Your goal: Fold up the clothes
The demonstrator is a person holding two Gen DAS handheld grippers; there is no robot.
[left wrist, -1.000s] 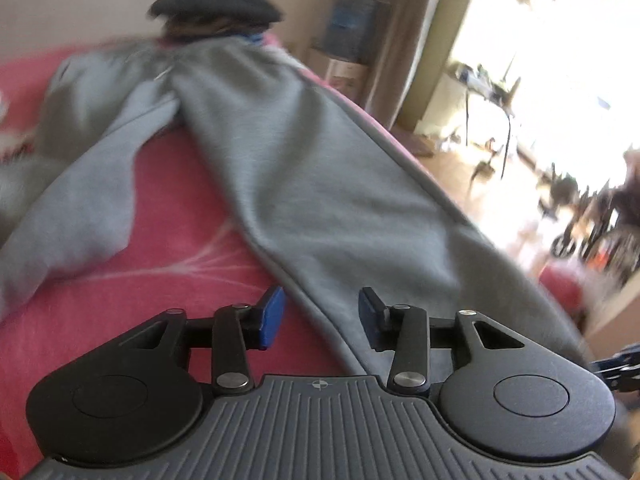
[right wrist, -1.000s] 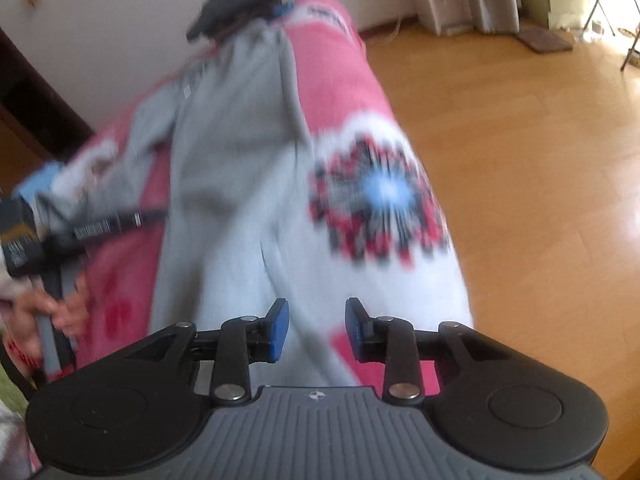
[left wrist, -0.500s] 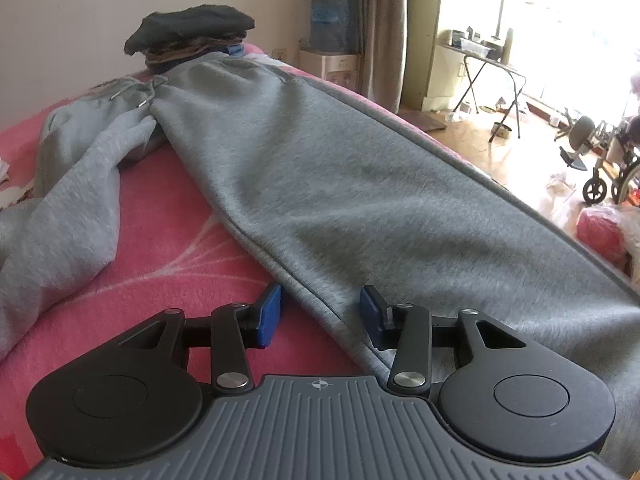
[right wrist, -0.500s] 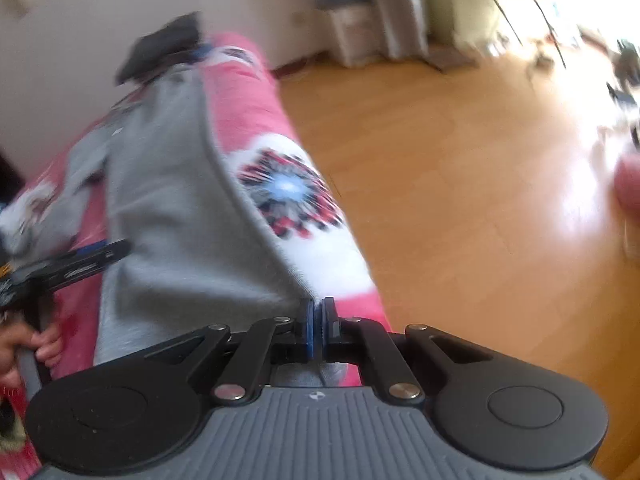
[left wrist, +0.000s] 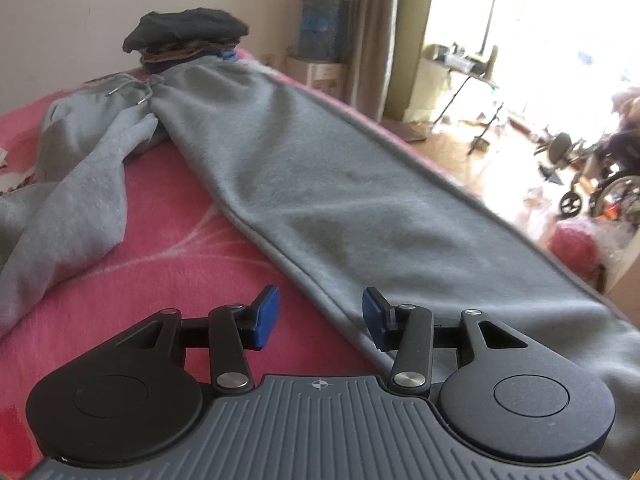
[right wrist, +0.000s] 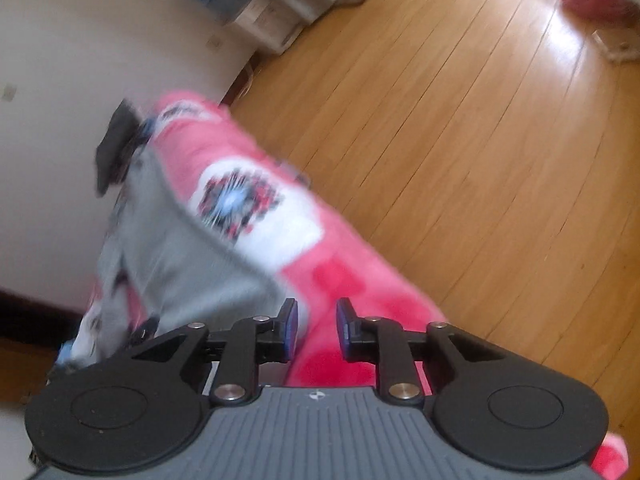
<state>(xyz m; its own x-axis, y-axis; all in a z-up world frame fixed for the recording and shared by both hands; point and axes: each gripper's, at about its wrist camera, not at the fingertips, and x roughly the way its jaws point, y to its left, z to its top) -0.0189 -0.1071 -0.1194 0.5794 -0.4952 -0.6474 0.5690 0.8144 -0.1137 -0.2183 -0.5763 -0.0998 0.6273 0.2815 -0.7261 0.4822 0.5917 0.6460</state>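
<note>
Left hand-held gripper: pitched downward over bed, blue pads apart, jaws opening; inner hem edge of grey sweatpants runs through gap, neither pad pressing on cloth. Right-side pad sits over pant leg, left-side pad over bare pink blanket.

Right hand-held gripper: pitched downward, rolled, view blurred; jaws opening, narrow gap, nothing between pads. Sweatpants edge lies just beside left-side pad, apart from it.
</note>
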